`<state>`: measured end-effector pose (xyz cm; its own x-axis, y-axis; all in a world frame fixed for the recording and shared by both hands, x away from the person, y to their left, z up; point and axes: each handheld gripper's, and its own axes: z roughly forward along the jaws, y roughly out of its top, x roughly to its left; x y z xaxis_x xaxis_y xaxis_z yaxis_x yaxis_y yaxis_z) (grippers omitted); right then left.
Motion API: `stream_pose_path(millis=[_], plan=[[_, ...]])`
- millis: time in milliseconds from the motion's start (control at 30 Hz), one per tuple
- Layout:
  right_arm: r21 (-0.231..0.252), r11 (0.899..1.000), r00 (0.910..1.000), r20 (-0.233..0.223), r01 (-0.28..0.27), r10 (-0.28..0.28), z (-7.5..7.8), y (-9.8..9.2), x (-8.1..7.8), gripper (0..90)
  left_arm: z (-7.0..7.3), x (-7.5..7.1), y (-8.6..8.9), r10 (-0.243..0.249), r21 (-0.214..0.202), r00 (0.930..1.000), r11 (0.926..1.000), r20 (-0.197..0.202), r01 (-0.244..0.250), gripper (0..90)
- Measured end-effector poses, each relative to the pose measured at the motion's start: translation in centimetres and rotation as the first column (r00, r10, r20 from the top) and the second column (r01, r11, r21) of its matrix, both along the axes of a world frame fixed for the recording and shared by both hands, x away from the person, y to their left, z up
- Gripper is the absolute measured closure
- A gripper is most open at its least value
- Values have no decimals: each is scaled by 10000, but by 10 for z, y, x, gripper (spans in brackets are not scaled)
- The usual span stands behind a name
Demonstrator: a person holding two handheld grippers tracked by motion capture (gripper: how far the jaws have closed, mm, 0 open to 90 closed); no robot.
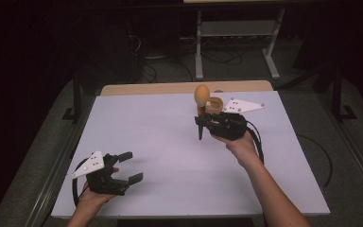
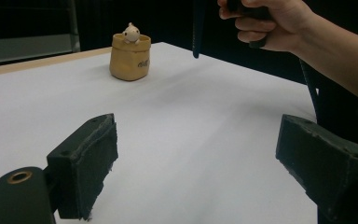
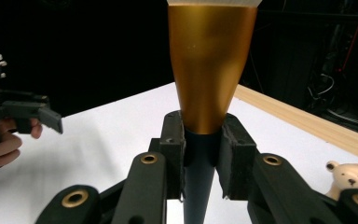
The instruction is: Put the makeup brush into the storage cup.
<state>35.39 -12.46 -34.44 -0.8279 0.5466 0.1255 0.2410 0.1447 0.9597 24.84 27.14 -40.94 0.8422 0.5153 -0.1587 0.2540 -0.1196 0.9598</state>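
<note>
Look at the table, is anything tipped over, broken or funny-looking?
Nothing is spilled or broken. The right gripper holds a gold-and-black brush-like tool upright above the white table, well off it. The little yellow pot with a bear figure stands upright. The left gripper rests open.

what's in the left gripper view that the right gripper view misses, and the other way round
Left gripper view: the whole yellow pot with the figure sitting in it, the left gripper with its jaws open over bare table, and the dark tip of the tool hanging above the table.
Right gripper view: the right gripper with its jaws shut on the tool, close up, just where the gold cone meets the dark handle.
Both: the white table, the figure and the tool.
</note>
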Motion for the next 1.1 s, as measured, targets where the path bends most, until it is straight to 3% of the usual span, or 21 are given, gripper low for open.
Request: stream_pose_path(millis=[533, 867, 1100], plan=[[-74, 9942, 9941, 171, 1069, -1068, 7, -9, 18, 728, -1, 2, 1, -85, -32, 9999, 10000, 100, 85, 124], [-443, 9834, 9840, 348, 1761, -1747, 6, -14, 26, 728, -1, 1, 1, -66, -92, 10000, 9999, 6, 66, 124], [-329, 9793, 9787, 547, 1998, -1979, 14, -18, 32, 728, -1, 0, 0, -69, -126, 10000, 9999, -39, 68, 125]])
